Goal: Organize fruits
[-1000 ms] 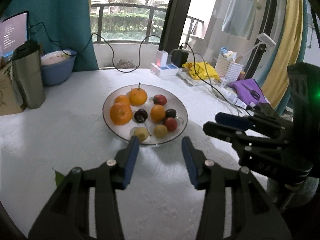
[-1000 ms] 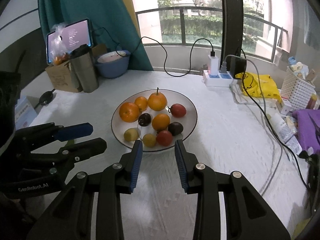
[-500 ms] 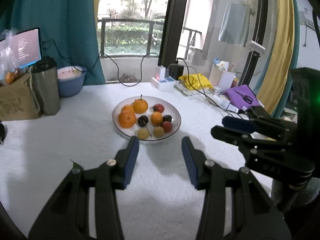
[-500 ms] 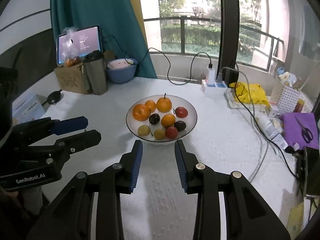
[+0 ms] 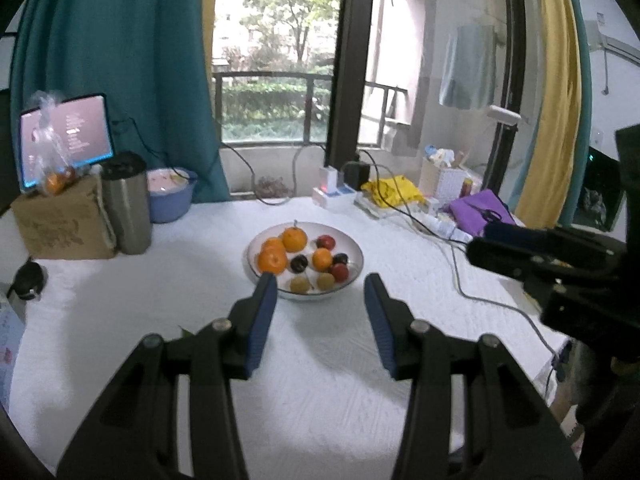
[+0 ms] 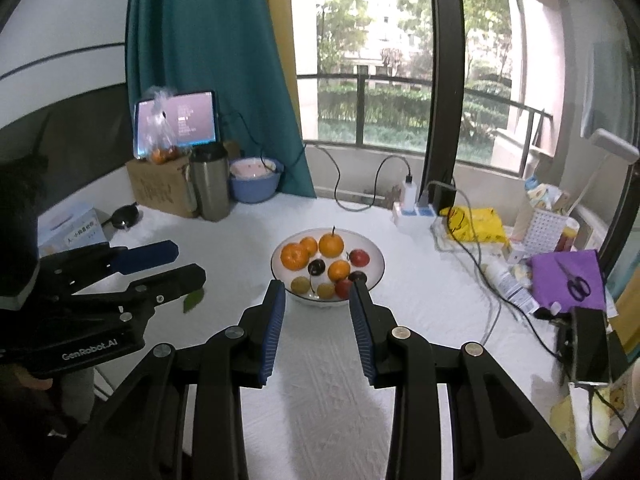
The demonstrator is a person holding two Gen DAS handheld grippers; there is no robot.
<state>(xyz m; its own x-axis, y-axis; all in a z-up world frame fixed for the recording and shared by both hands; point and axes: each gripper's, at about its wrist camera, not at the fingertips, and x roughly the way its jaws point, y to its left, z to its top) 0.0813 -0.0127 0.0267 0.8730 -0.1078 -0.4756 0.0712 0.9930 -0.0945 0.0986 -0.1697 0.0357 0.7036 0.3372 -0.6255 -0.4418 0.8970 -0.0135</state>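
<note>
A white plate point(image 5: 352, 246) point(image 6: 374, 254) stands mid-table on the white cloth, holding several fruits: oranges point(image 5: 272, 261) point(image 6: 331, 245), red fruits point(image 5: 339, 272), dark plums point(image 5: 299, 263) and small yellow fruits point(image 5: 298, 284). My left gripper point(image 5: 319, 292) is open and empty, held above the cloth well short of the plate; it also shows at the left of the right wrist view point(image 6: 168, 266). My right gripper point(image 6: 319, 296) is open and empty, also short of the plate; it shows at the right of the left wrist view point(image 5: 492, 240).
A steel tumbler point(image 5: 126, 204), a blue bowl point(image 5: 170, 196), a cardboard box point(image 5: 60, 220) and a tablet point(image 5: 66, 136) stand at the back left. A power strip point(image 6: 414, 210), cables point(image 6: 480, 272), a yellow bag point(image 6: 476, 220), a white basket point(image 6: 546, 228) and a purple cloth with scissors point(image 6: 572, 284) fill the right side. A green leaf point(image 6: 192, 300) lies on the cloth.
Both grippers have pulled back and up from the plate, which now looks smaller and farther off. Both stay open and empty. The fruits have not moved.
</note>
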